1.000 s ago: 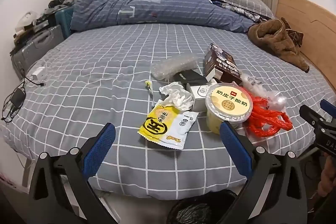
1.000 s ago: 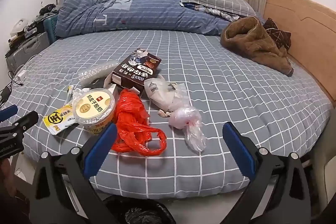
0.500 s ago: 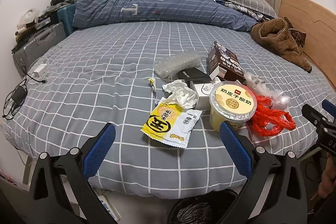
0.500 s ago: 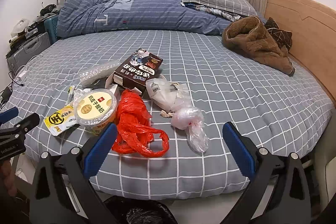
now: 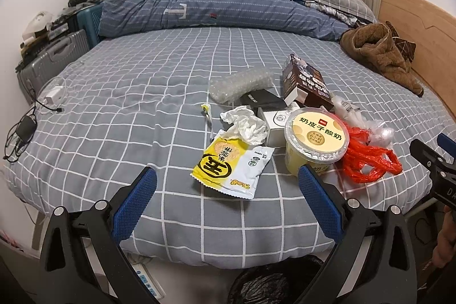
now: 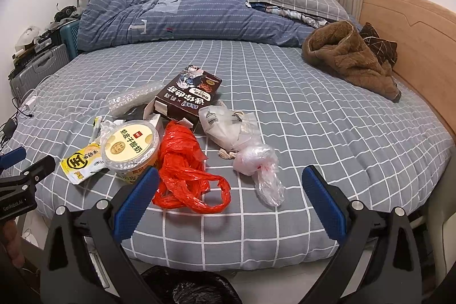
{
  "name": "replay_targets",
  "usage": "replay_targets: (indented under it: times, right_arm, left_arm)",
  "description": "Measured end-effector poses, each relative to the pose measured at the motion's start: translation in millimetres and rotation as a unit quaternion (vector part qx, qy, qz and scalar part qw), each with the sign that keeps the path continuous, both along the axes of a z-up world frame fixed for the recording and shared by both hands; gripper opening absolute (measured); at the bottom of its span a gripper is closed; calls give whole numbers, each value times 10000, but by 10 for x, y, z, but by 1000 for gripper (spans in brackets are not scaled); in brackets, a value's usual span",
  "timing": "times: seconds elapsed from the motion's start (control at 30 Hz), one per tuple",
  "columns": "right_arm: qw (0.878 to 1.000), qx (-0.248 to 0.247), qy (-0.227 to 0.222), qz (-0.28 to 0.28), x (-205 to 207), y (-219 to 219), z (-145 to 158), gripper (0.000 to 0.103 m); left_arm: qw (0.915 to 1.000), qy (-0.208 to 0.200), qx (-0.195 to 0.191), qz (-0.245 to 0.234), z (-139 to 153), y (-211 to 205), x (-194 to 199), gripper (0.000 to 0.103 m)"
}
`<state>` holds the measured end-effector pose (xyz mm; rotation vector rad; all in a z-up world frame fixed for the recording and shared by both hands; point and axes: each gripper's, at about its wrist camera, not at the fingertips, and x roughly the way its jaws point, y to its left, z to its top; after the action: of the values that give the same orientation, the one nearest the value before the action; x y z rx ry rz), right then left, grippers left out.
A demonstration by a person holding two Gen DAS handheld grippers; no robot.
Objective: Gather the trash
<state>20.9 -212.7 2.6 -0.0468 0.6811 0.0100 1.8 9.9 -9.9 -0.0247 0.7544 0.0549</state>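
Trash lies on the grey checked bed (image 5: 128, 104): a yellow snack wrapper (image 5: 230, 164), a crumpled tissue (image 5: 246, 126), a yogurt tub (image 5: 316, 138), a red plastic bag (image 5: 367, 158), a brown carton (image 5: 306, 83) and bubble wrap (image 5: 240, 83). The right wrist view shows the tub (image 6: 129, 148), the red bag (image 6: 182, 164), the carton (image 6: 189, 99) and clear plastic bags (image 6: 245, 144). My left gripper (image 5: 226, 202) is open and empty before the bed's near edge, below the wrapper. My right gripper (image 6: 228, 205) is open and empty, in front of the red bag.
A bin with a black liner (image 5: 273, 284) stands on the floor below the bed edge, also in the right wrist view (image 6: 193, 289). A brown garment (image 6: 350, 59) lies by the wooden headboard. A folded quilt (image 5: 213, 7) is at the back. A suitcase (image 5: 51, 61) stands at left.
Both grippers have drifted slightly closer to the bed and the trash pile. Jaws stay open. Nothing on the bed has moved.
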Motion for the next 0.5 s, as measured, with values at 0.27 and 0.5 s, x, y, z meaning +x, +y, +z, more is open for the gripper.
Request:
replay_targets:
  times: [0.27, 0.5]
  right_arm:
    - [10000, 5, -1, -4, 0, -2, 2, 96]
    - [10000, 12, 3, -3, 0, 2, 3, 96]
  left_arm:
    - [10000, 13, 19, 7, 11, -13, 1, 97]
    - [10000, 22, 12, 9, 12, -2, 5, 97]
